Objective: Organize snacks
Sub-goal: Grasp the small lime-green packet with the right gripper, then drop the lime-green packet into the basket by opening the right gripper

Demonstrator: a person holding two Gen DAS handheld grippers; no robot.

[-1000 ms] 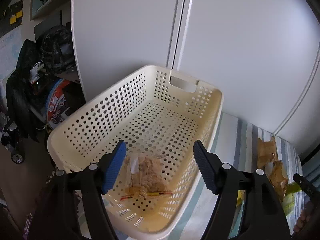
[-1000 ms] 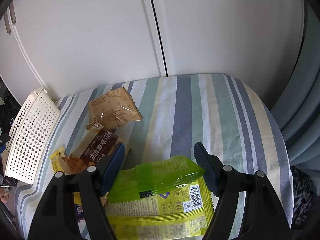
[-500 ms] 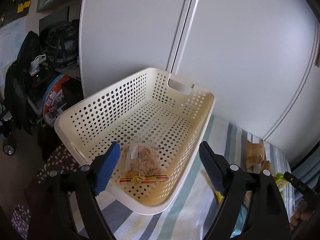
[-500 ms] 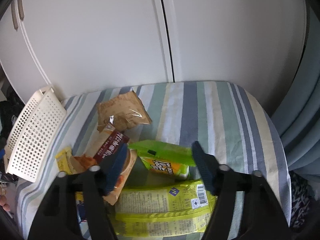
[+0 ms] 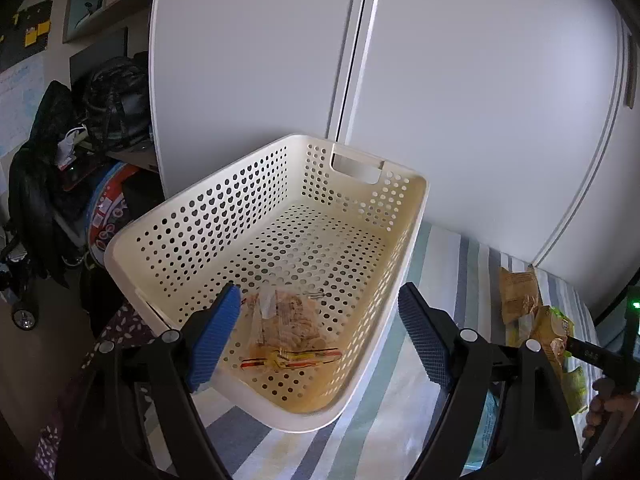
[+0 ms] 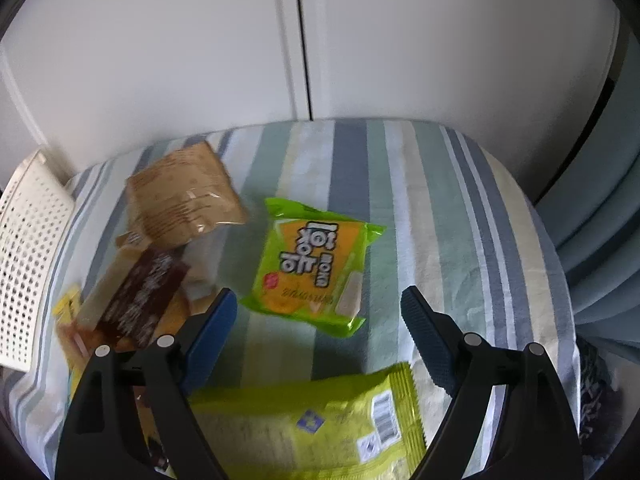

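Striped cloth in blue, green and cream covers the surface (image 6: 400, 184) under both claws, with white cupboard doors (image 6: 360, 40) behind it.

Right claw (image 6: 316, 340): its fingers stand wide apart with nothing between them. Nearest, just under and in front of it, lies a long yellow-green packet (image 6: 320, 424) with a barcode. A second ago a smaller green-and-orange snack bag (image 6: 316, 268) was at the fingertips, partly over that packet; now it lies flat on the cloth just beyond the tips, apart from the packet, so it looks let go or nudged free rather than gripped. To the claw's left sit a dark brown packet (image 6: 140, 300) and, farther off, a tan packet (image 6: 184, 196); the view is blurred there.

Left claw (image 5: 320, 336): also spread wide and empty, and it has drawn back and up from the cream perforated basket (image 5: 416, 200). One clear-wrapped snack (image 5: 284, 328) rests on the basket floor at the near end, between the fingertips in this view.

By my reading, one snack is stowed and at least four wait on the cloth; the green-and-orange bag is the likely next pick.
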